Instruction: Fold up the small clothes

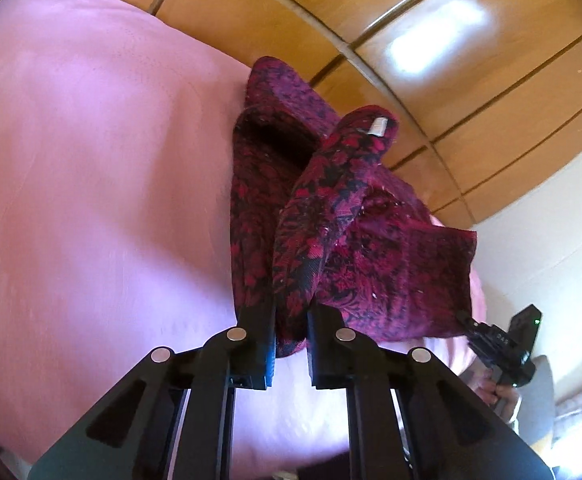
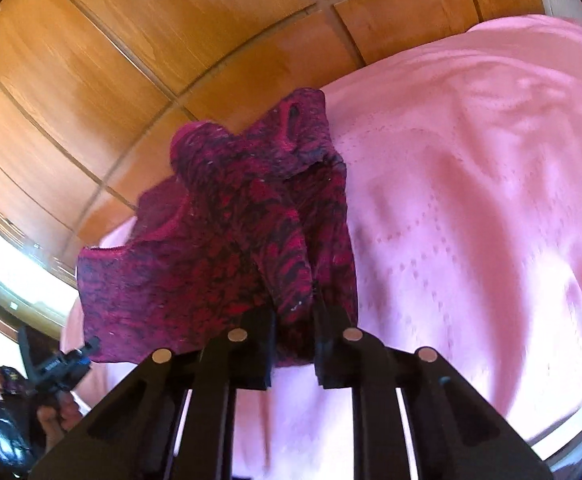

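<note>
Red-and-black patterned garment (image 1: 331, 232) hangs lifted above the pink bedspread (image 1: 91, 180), stretched between both tools. Left gripper (image 1: 291, 344) has its jaws pinched on one edge; right gripper (image 2: 295, 348) clamps the other edge. White label (image 1: 379, 126) shows near the top fold. Wooden wardrobe panels (image 2: 131, 60) behind; cloth's far end possibly touches the bed, view blurred.

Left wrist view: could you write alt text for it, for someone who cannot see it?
A dark red patterned garment hangs bunched from the left gripper, whose two black fingers pinch its edge. Behind it lie a pink bedspread and wooden panelling; at lower right the right gripper holds another corner of the cloth.
</note>
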`<state>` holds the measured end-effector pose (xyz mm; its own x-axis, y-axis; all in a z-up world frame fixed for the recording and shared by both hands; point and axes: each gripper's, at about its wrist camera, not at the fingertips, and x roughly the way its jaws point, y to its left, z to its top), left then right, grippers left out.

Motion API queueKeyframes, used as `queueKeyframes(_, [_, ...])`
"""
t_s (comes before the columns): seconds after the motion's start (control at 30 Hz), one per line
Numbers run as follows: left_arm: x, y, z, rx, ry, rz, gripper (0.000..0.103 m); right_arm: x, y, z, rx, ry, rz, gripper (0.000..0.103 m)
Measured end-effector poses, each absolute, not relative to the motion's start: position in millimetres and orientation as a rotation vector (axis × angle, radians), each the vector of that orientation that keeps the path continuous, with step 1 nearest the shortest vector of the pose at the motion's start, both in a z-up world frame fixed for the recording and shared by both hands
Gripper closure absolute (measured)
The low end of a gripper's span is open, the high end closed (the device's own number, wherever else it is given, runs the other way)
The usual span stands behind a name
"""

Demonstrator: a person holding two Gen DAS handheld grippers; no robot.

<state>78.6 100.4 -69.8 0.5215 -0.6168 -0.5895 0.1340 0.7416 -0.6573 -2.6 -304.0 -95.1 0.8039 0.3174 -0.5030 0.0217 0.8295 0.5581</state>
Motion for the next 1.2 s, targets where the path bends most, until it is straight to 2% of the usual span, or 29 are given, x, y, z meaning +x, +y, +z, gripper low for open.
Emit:
queueKeyframes(0.17, [46,101,-67,-0.609,0.938,-0.5,0.093,-30,-306,-92,0.604,0.645,0.211,0.09])
queueKeyframes(0.3, [14,101,-78,-0.6,1.002,-0.49,0.092,-58,-310,-112,0.575,0.742,0.205,0.09])
queueKeyframes(0.37, [11,96,-79,-0.549,1.019,-0.447,0.089,-64,-310,-122,0.562,0.779,0.205,0.089])
queueKeyframes(0.47, [15,96,-67,-0.467,0.988,-0.396,0.077,-64,-308,-118,0.527,0.769,0.172,0.077])
queueKeyframes(0.5, [17,95,-62,-0.434,0.966,-0.369,0.066,-61,-306,-113,0.51,0.754,0.151,0.064])
queueKeyframes(0.53, [17,95,-54,-0.388,0.938,-0.341,0.059,-58,-304,-105,0.479,0.735,0.126,0.056])
queueKeyframes(0.6, [22,86,-37,-0.282,0.872,-0.318,0.059,-53,-293,-87,0.39,0.684,0.094,0.056])
queueKeyframes(0.7, [38,65,-17,-0.108,0.793,-0.291,0.045,-44,-271,-62,0.226,0.596,0.046,0.054])
queueKeyframes(0.9, [73,29,-16,0.054,0.779,-0.358,0.045,1,-224,-49,-0.03,0.559,0.027,0.058])
queueKeyframes(0.97, [75,20,-21,0.091,0.771,-0.368,0.058,21,-222,-61,-0.067,0.602,0.013,0.064])
queueKeyframes(1.0, [81,15,-25,0.113,0.789,-0.358,0.077,25,-225,-68,-0.077,0.625,0.0,0.069])
queueKeyframes(1.03, [85,11,-28,0.116,0.808,-0.368,0.082,32,-225,-75,-0.102,0.645,-0.029,0.073])
queueKeyframes(1.07, [85,11,-29,0.107,0.798,-0.363,0.082,34,-225,-80,-0.119,0.655,-0.049,0.076])
queueKeyframes(1.1, [84,12,-30,0.099,0.787,-0.356,0.088,36,-230,-86,-0.106,0.668,-0.043,0.083])
queueKeyframes(1.2, [72,28,-29,0.01,0.756,-0.343,0.09,26,-236,-85,-0.042,0.654,-0.021,0.087])
